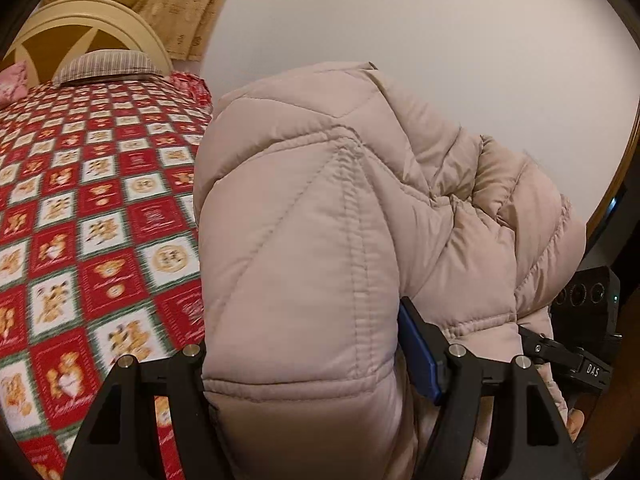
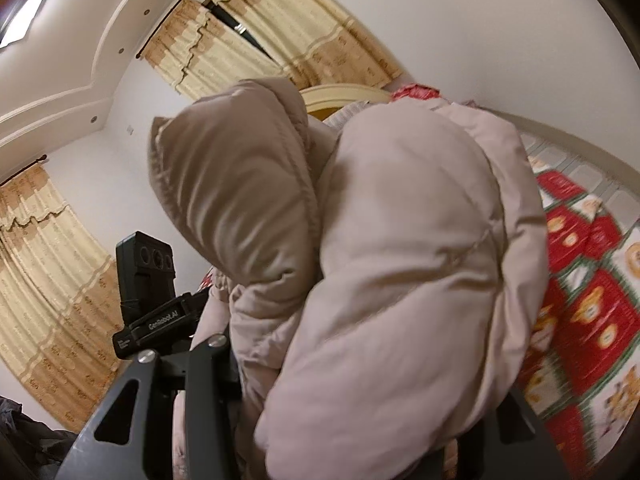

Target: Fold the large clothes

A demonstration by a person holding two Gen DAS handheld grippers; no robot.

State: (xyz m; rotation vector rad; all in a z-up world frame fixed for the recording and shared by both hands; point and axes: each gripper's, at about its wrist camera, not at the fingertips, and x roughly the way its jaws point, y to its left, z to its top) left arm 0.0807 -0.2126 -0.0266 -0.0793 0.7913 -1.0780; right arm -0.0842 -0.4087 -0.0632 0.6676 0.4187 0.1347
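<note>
The bed (image 1: 92, 216) filled the left of the left wrist view, covered by a red, white and green bear-print quilt (image 1: 120, 248), with a striped pillow (image 1: 106, 65) against the cream headboard (image 1: 80, 20) at the far end. Patterned yellow curtains (image 2: 256, 40) hung on the pale wall behind.

The beige padded jacket (image 1: 320, 220) was bunched into a thick roll and raised above the quilt, not lying flat on it. It occupied the centre of both views and hid most of the room behind it.

The left gripper (image 1: 320, 360) stood fairly wide, with a bulky quilted fold of the jacket filling the space between its black fingers; the blue pad (image 1: 418, 356) of one finger lay against the fabric. The right gripper (image 2: 352, 364) was closed to a middling width on another thick fold, which covered most of its far finger. Each gripper's camera housing was visible in the other's view, just beside the jacket.
</note>
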